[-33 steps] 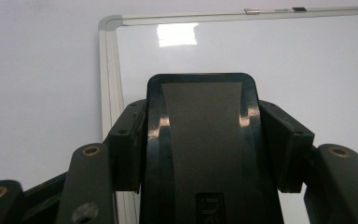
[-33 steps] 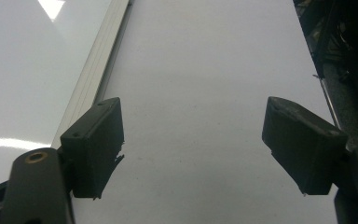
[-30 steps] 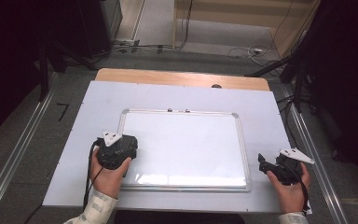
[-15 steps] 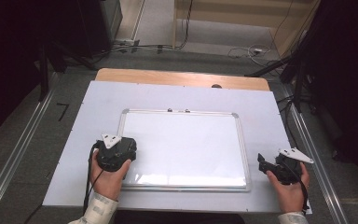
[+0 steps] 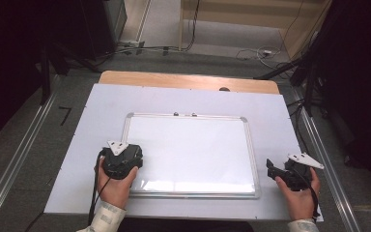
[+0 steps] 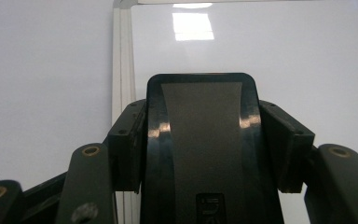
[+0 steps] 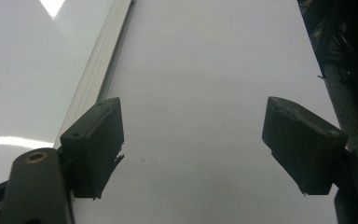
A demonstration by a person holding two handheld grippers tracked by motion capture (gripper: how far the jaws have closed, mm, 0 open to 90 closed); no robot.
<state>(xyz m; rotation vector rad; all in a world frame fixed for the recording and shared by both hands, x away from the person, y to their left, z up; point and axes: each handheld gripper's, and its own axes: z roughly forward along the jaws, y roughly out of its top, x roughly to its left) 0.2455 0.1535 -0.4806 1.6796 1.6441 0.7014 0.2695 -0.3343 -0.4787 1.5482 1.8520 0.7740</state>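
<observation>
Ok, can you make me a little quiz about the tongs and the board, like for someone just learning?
1. True or false: the right tongs are open with nothing between them.
2. What do the left tongs grip? A) a black block B) a red pen C) a cup
3. Short answer: is anything written on the whiteboard?

Key: 1 true. 2 A. 3 No, its surface is blank.
</observation>
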